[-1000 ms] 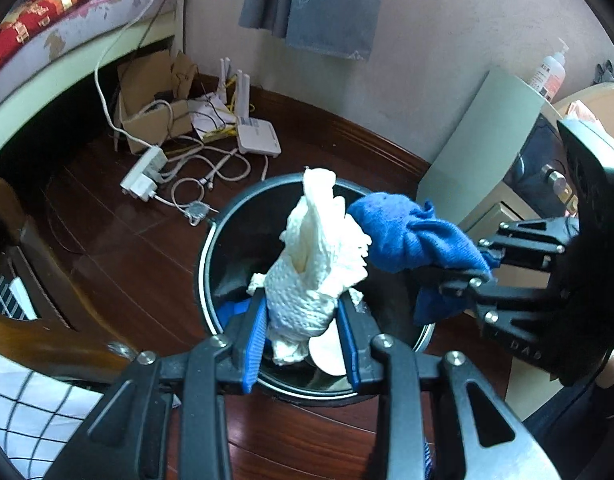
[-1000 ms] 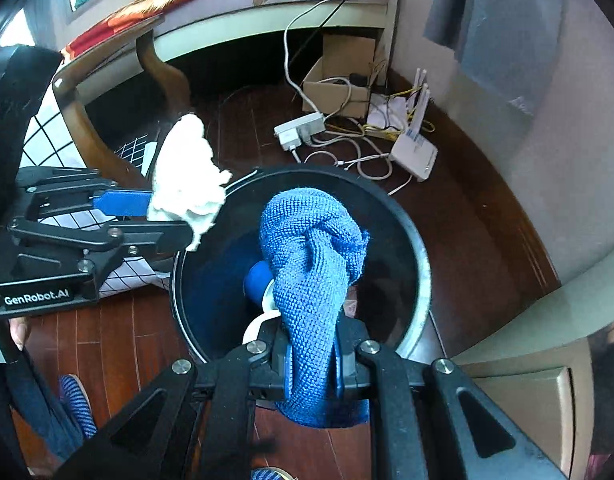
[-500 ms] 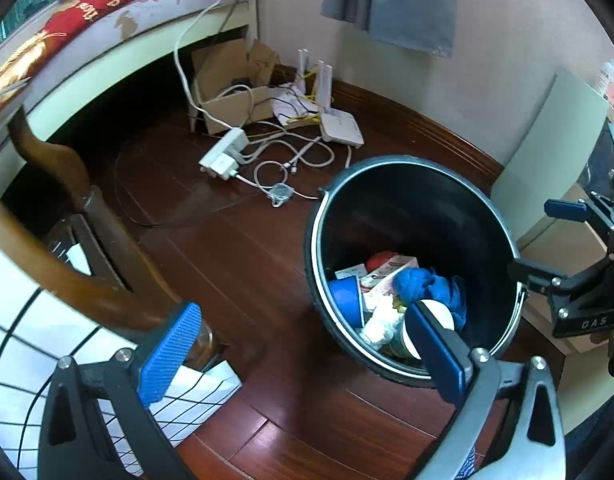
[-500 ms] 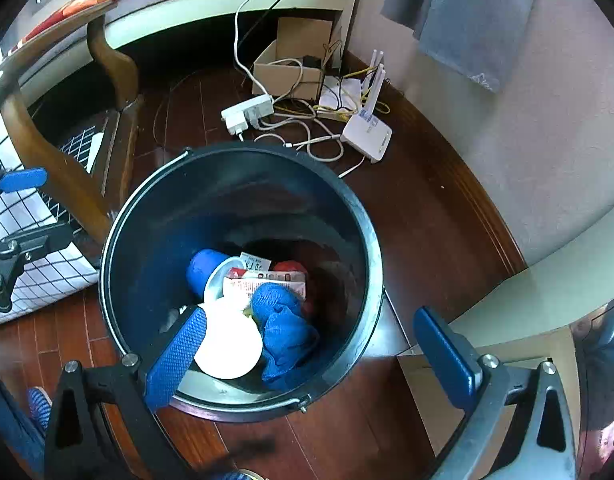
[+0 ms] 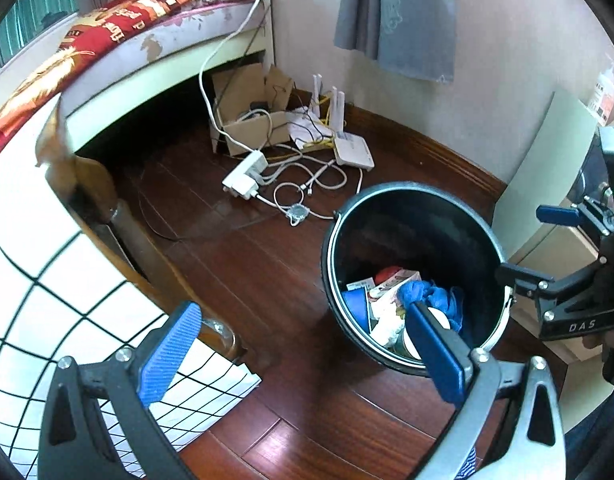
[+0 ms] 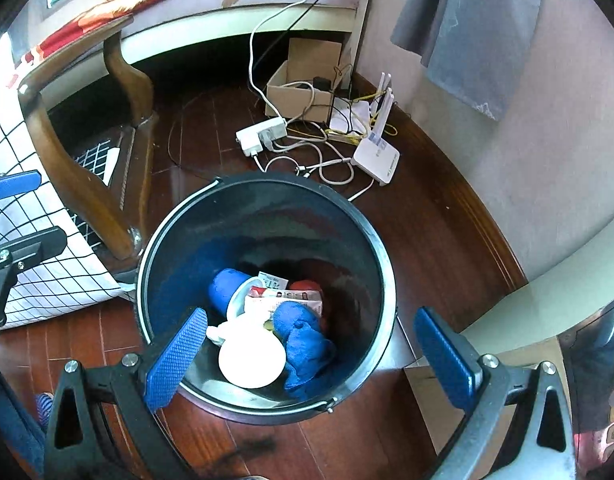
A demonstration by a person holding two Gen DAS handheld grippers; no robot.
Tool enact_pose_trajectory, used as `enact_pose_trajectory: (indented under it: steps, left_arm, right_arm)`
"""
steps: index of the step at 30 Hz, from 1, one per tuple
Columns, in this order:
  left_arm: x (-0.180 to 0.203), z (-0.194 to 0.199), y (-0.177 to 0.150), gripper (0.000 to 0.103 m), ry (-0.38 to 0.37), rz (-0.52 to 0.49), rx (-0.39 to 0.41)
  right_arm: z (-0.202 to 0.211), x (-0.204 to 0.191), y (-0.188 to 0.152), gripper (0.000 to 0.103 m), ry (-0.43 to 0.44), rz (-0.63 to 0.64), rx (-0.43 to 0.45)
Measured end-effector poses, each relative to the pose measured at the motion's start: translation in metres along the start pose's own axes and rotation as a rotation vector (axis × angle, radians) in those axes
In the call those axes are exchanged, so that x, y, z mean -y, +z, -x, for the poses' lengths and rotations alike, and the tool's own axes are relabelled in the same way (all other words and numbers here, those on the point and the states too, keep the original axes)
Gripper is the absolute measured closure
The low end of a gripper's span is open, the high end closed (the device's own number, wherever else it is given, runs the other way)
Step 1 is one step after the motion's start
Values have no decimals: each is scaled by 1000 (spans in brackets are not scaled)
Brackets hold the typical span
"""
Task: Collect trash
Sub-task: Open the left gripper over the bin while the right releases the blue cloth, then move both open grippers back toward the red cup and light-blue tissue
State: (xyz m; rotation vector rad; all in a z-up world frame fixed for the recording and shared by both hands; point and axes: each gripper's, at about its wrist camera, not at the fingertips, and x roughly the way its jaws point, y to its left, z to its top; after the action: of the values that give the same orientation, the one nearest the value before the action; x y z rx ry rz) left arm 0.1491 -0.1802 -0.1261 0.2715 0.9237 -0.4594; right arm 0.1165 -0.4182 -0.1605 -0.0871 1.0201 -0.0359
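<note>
A black round trash bin (image 5: 415, 200) stands on the dark wood floor; it also shows in the right wrist view (image 6: 267, 184). Inside lie a blue cloth (image 6: 303, 336), a white crumpled cloth (image 5: 387, 326), a white round lid (image 6: 251, 362), a blue cup (image 6: 225, 288) and a printed carton (image 6: 283, 300). My left gripper (image 5: 303, 352) is open and empty, to the left of the bin. My right gripper (image 6: 311, 356) is open and empty above the bin's near rim; it also shows at the right of the left wrist view (image 5: 543, 248).
A white power strip (image 5: 245, 178), cables, a white router (image 5: 353, 152) and a cardboard box (image 5: 251, 120) lie on the floor beyond the bin. A wooden chair frame (image 6: 79, 184) and a checked cloth (image 5: 39, 300) are at left. A pale cabinet (image 6: 547, 308) stands at right.
Both grippers opened and let go: the white cloth and the blue cloth dropped into the bin. The left gripper has moved away to the left of the bin.
</note>
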Motion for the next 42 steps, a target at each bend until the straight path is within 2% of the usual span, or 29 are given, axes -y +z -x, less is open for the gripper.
enact_pose_trajectory:
  steps: [23,35,42]
  left_arm:
    - [-21,70,-1,1,58,51,107]
    - [-56,116,-6,1,109,113,191]
    - [-92,140,-12,1,164,171,236]
  right_arm:
    - [75,-28,23,0,17,47,156]
    - [121,-69,50,0,48,106,272]
    - [142,-103,69,0,88,145,335]
